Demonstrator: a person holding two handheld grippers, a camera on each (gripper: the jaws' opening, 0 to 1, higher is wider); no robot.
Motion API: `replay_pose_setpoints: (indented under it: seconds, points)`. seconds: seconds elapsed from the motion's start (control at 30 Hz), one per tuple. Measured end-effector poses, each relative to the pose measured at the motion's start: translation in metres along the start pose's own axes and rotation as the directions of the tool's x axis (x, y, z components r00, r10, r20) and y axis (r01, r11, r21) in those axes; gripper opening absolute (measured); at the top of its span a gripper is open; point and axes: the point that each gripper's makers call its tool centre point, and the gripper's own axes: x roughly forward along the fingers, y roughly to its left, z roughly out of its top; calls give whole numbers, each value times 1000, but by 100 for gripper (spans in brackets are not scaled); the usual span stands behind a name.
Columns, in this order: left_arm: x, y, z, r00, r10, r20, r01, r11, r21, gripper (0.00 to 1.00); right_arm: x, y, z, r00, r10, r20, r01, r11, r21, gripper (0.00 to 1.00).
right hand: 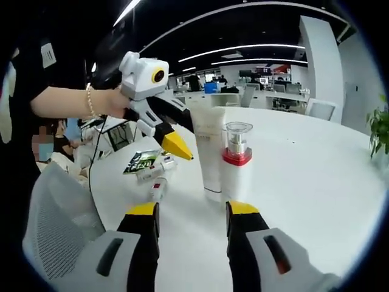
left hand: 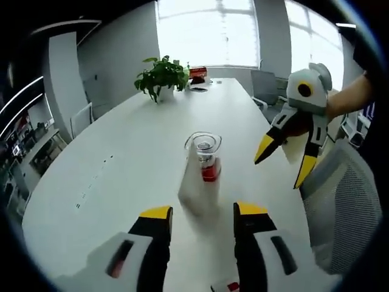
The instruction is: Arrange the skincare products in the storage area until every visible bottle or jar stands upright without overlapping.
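Note:
A white tube (left hand: 197,187) stands on the white table (left hand: 121,164), blurred, just beyond my left gripper (left hand: 203,210), whose yellow-tipped jaws are open on either side of it. Right behind the tube stands a white bottle (left hand: 205,157) with a clear cap and red collar. My right gripper (left hand: 284,161) hangs open in a hand to their right. In the right gripper view the tube (right hand: 210,146) and bottle (right hand: 236,164) stand upright and touching, ahead of my open right gripper (right hand: 192,208). The left gripper (right hand: 182,137) reaches in beside the tube, open.
A green sachet (right hand: 141,162) and two small tubes (right hand: 157,182) lie flat on the table near its edge. A potted plant (left hand: 161,76) and a red item (left hand: 197,72) sit at the far end. A mesh chair (left hand: 346,201) stands beside the table.

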Motion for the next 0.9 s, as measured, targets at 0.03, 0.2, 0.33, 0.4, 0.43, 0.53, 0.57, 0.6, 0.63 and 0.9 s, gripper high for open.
replay_pose_setpoints:
  seconds: [0.03,0.2,0.33,0.4,0.43,0.53,0.57,0.6,0.63,0.9]
  points:
    - [-2,-1,0,1000,3,2,-3,1000,-8,42,0,0,0,1000,3,1,-3,1000,-2,44]
    - [-15,-10,-7,1000,23,9,-22,998,-54,44,0,9,4,1000,15,7,-14,1000,-13,49]
    - [-28,-17,-16,999,51,-2,-51,993,-103,45,-1,17,8,1000,26,14,-26,1000,-14,53]
    - [-33,-18,-20,998,64,-2,-63,988,-140,47,-1,19,7,999,31,17,-31,999,-15,54]
    - [-37,-19,-24,997,74,-5,-74,984,-163,49,-1,23,8,999,36,19,-35,999,-18,54]
    - [-47,-22,-31,994,106,-3,-104,975,-194,55,-2,30,9,999,45,27,-44,999,-22,55]
    - [-50,-24,-33,994,110,0,-108,974,-198,56,-2,31,9,999,43,24,-42,999,-31,57]
    - [-55,-25,-36,993,119,-1,-117,971,-210,57,-3,32,10,999,41,23,-40,999,-35,60]
    - [-58,-27,-39,992,128,-3,-126,966,-227,58,-3,33,10,999,39,24,-38,999,-37,62]
    - [-86,-43,-60,982,189,-13,-183,928,-324,67,-7,47,10,999,40,31,-39,999,-32,69]
